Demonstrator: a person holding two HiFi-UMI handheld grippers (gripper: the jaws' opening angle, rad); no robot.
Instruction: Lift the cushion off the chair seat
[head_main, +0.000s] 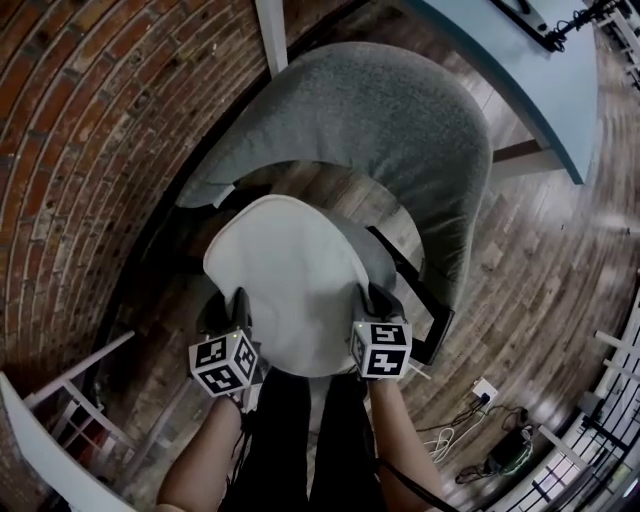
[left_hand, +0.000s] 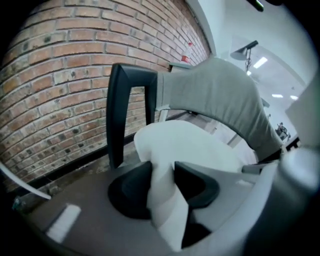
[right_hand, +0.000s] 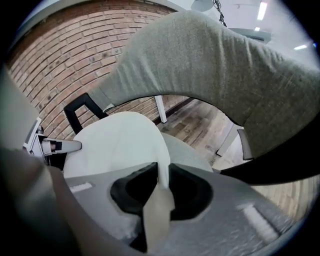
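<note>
- My left tongs (left_hand: 162, 172) are clamped on the near left edge of the white cushion (head_main: 290, 280), with a thick fold pinched between the pads.
- My right tongs (right_hand: 161, 175) grip its near right edge, the jaws narrow on a thin fold.
- The cushion stretches between both tongs over the grey chair seat (right_hand: 186, 150).
- Its far end points toward the curved backrest (head_main: 380, 110).

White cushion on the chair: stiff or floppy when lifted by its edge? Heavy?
Likely soft: the cushion has its edge crumpled thin between the jaws of the left gripper and of the right gripper. Probably floppy, so its far end may droop toward the chair seat. It seems light, since it looks thin for its spread.
</note>
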